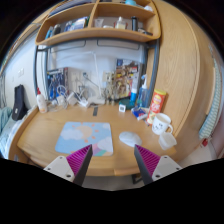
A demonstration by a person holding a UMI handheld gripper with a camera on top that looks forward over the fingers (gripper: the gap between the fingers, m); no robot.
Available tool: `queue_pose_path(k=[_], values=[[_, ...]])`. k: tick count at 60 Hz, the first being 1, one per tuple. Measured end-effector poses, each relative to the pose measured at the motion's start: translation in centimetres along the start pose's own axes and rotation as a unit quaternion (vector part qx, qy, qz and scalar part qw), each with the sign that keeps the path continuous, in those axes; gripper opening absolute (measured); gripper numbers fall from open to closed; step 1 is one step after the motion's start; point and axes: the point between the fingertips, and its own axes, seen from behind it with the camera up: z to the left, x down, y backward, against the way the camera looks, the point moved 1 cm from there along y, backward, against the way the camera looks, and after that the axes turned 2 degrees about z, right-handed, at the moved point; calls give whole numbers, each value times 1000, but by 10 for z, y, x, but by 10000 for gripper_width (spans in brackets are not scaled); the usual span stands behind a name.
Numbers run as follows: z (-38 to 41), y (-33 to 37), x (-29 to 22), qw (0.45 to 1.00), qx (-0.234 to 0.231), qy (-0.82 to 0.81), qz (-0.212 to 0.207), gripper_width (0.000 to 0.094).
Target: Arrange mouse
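A white mouse (130, 138) lies on the wooden desk (40, 135), just right of a light-blue mouse mat (85, 134) with a map print. My gripper (112, 165) is open and empty, held above the desk's near edge. The mat lies beyond my left finger (78, 161) and the mouse beyond my right finger (147, 160). Nothing stands between the fingers.
A white mug (161, 124) and a small white cup (167, 141) stand right of the mouse. An orange box (157, 104) and bottles (134, 97) stand behind. Clutter lines the back of the desk under a wooden shelf (100, 34). A dark object (19, 102) stands at the left.
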Motion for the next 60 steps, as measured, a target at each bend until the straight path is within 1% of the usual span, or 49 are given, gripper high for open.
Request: queue_pose_path(k=[2, 3, 7, 13, 17, 27, 33, 39, 47, 51, 60], values=[[-14, -28, 40, 1000, -2, 1, 16, 843], [-18, -33, 53, 1000, 0, 2, 22, 845], [-38, -53, 87, 999, 5, 7, 49, 842], [-67, -75, 120, 996, 5, 9, 84, 837], [-81, -90, 126, 995, -2, 15, 94, 837], [-103, -133, 115, 994, -31, 41, 97, 836], [-106, -163, 99, 993, -55, 50, 95, 837], [-109, -192, 83, 992, -68, 55, 94, 834], [-104, -221, 68, 989, -95, 37, 107, 830], [-103, -234, 59, 988, -103, 25, 110, 824], [-105, -257, 45, 988, -108, 7, 114, 796]])
